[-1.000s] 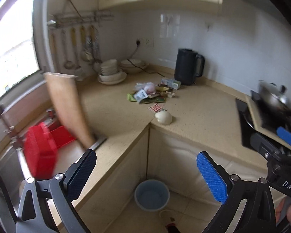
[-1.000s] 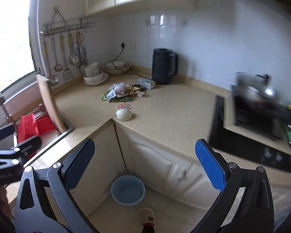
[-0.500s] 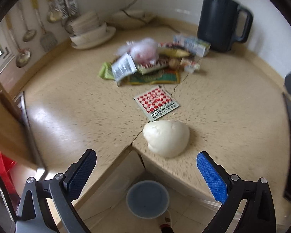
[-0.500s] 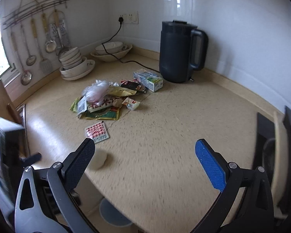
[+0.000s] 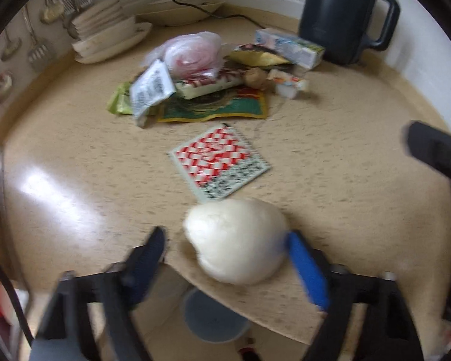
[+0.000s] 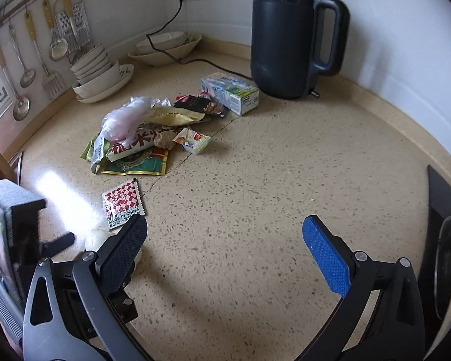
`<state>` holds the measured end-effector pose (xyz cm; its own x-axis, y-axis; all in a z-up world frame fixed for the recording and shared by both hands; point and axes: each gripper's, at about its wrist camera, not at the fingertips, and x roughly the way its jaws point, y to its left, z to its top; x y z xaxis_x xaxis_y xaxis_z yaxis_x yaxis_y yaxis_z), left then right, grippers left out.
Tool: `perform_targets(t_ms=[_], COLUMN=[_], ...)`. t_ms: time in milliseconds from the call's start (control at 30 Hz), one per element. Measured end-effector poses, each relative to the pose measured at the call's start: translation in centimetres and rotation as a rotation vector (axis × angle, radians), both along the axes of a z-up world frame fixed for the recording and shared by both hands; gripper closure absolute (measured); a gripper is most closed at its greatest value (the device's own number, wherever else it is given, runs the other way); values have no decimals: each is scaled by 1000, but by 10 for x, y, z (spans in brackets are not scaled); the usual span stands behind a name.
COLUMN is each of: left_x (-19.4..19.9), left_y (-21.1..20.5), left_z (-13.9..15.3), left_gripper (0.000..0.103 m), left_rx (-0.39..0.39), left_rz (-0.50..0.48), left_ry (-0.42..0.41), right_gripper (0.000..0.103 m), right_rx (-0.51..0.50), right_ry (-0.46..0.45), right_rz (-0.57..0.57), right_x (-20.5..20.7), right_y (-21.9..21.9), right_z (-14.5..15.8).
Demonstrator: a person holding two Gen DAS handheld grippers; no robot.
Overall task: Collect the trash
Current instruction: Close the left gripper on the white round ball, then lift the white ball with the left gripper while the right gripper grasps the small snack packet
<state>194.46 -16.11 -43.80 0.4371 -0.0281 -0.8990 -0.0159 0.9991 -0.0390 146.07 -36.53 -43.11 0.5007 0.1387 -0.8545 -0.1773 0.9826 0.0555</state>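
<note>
Tabletop [image 6: 255,210] of speckled beige stone carries every scrap uncollected: wrapper heap [image 6: 141,138], red-checked sachet [image 5: 219,162], white doughy lump [image 5: 237,240] at its edge. Left gripper [image 5: 225,255] jaws apart, straddling the lump; right gripper [image 6: 225,240] jaws apart, empty.

left tongs [image 5: 225,252] motion-blurred, white lump [image 6: 100,237] mostly hidden behind right tongs [image 6: 225,240], bucket [image 5: 210,316] half hidden under counter edge

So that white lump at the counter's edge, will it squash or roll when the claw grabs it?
The white lump looks smooth, rounded and doughy, so it probably dents rather than cracks. It might roll a little. It sits right at the counter edge above a bucket, so a push could tip it off.
</note>
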Motion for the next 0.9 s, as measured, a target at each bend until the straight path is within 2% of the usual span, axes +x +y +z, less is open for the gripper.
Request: perform_targets(t_ms=[33,167,267,333,400,567,900], left_x=[8,50,71,92,96,101,98], left_y=[1,3,19,31,42,54,74], left_z=[-8,-45,-69,-89,-89,-73,-39], left_gripper=[53,64,66,66,66,66,66], left_rx=[-37,-117,-158,-220,-270,-306,-195], left_rz=[-12,-32,-9,15,42,68,124], left_ry=[1,11,3,5,2,-27,-110], right_gripper=[0,0,0,0,0,0,0], right_rx=[-3,-7,-2,-6,-1,25,18], right_ry=[-1,12,23,32,41,53,56], right_rz=[3,20,31,43,43,67,123], right_x=[3,15,27,36,42,53,107], right_y=[1,9,13,17,18,25,42], right_z=[-2,-13,-22,-28,-33,-41,-69])
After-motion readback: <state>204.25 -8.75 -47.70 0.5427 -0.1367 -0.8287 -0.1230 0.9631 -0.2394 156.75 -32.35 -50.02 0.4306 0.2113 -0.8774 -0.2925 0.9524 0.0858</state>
